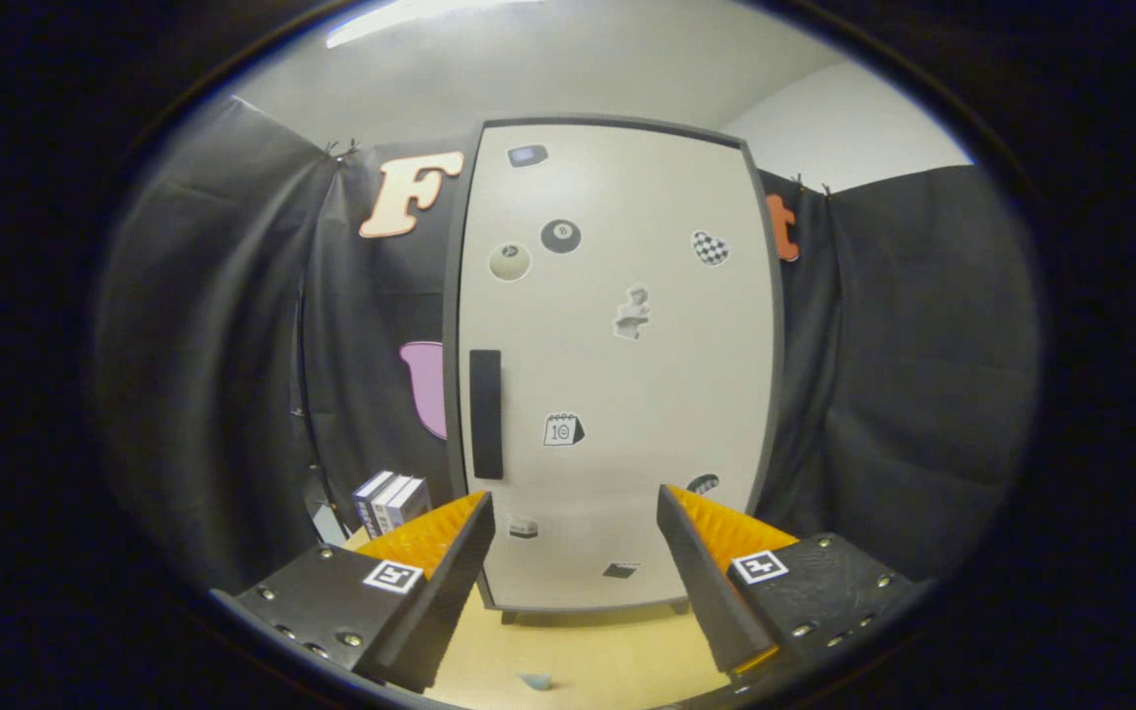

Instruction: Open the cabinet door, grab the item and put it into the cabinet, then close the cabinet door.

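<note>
Held wide open, the tool [573, 508] grips nothing; its 2 fingers [450, 572] stand apart, pointing at the lower part of the cabinet [617, 365]. This cabinet is upright on the wooden desk [588, 656], and its pale door [627, 394] is shut. A dark vertical handle [485, 414] sits near the door's left edge, above the left finger. Several small stickers [561, 237] are spread over the door. Boxes [392, 501] stand upright left of the cabinet, just beyond the left finger; which one is the item I cannot tell. Small bluish object [534, 680] lies on the desk between the fingers.
</note>
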Tool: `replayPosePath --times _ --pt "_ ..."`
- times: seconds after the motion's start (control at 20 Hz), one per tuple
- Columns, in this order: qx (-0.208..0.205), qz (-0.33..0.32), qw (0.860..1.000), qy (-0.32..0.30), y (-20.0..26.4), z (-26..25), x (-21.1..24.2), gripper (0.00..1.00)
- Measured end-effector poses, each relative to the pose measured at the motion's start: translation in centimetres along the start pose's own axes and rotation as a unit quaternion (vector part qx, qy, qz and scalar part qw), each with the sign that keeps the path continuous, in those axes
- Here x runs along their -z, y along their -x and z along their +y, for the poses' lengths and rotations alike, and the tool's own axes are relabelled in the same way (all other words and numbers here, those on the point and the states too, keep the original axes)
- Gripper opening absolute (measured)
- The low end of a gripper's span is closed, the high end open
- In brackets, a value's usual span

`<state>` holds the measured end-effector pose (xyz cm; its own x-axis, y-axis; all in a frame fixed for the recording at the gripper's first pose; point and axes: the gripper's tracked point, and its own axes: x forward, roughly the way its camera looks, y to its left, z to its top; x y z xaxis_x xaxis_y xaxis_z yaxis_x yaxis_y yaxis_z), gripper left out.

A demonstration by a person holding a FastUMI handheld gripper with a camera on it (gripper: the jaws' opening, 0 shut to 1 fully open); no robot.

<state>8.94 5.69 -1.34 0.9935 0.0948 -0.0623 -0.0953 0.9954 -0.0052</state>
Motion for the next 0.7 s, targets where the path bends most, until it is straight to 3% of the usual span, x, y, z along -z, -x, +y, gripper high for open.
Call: replayPosePath --times 0.45,0.65,0.7 --pt "-0.038 -0.006 0.999 -0.013 -9.4 6.0 -1.3 0.98" --pt "-0.038 -0.009 0.999 -0.011 -12.6 7.4 -1.6 0.93" --pt "-0.036 -0.014 0.999 -0.012 -13.3 7.6 -1.9 0.86"
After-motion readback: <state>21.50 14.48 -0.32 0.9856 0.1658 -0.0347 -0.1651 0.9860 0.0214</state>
